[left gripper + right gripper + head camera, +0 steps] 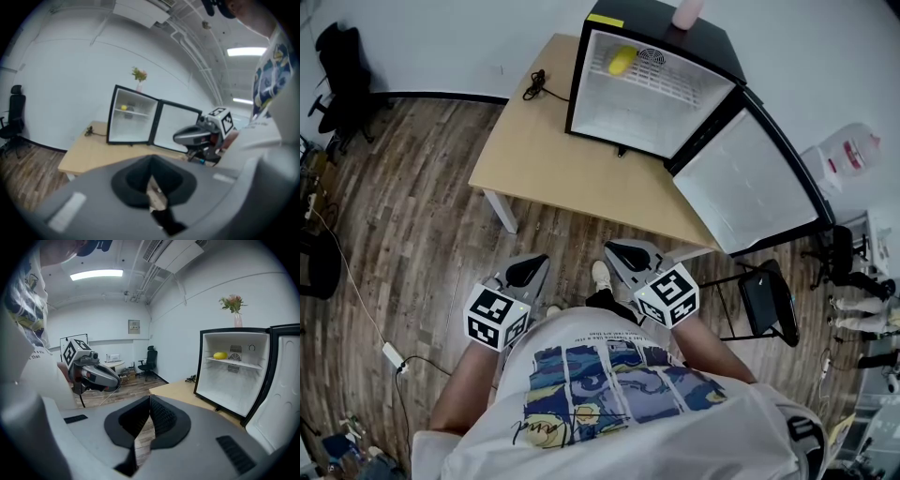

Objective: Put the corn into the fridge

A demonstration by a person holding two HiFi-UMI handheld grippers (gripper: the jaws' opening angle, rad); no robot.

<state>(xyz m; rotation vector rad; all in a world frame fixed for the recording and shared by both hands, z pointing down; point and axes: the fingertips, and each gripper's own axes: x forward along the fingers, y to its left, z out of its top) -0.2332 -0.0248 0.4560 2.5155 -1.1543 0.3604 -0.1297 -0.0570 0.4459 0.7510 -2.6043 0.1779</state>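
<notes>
The yellow corn (622,60) lies on the upper shelf inside the small black fridge (637,117), also seen as the corn (123,107) and the corn (220,355) in the gripper views. The fridge door (759,178) stands wide open to the right. Both grippers are held close to the person's body, well back from the table (534,150). My left gripper (530,266) is shut with nothing in it, its pads together (151,176). My right gripper (615,250) is likewise shut and empty (150,401).
A pink vase (686,13) stands on the fridge top. A black cable (536,86) lies at the table's back edge. A black folding chair (764,300) stands at the right, a water jug (853,155) beyond it, an office chair (342,56) far left.
</notes>
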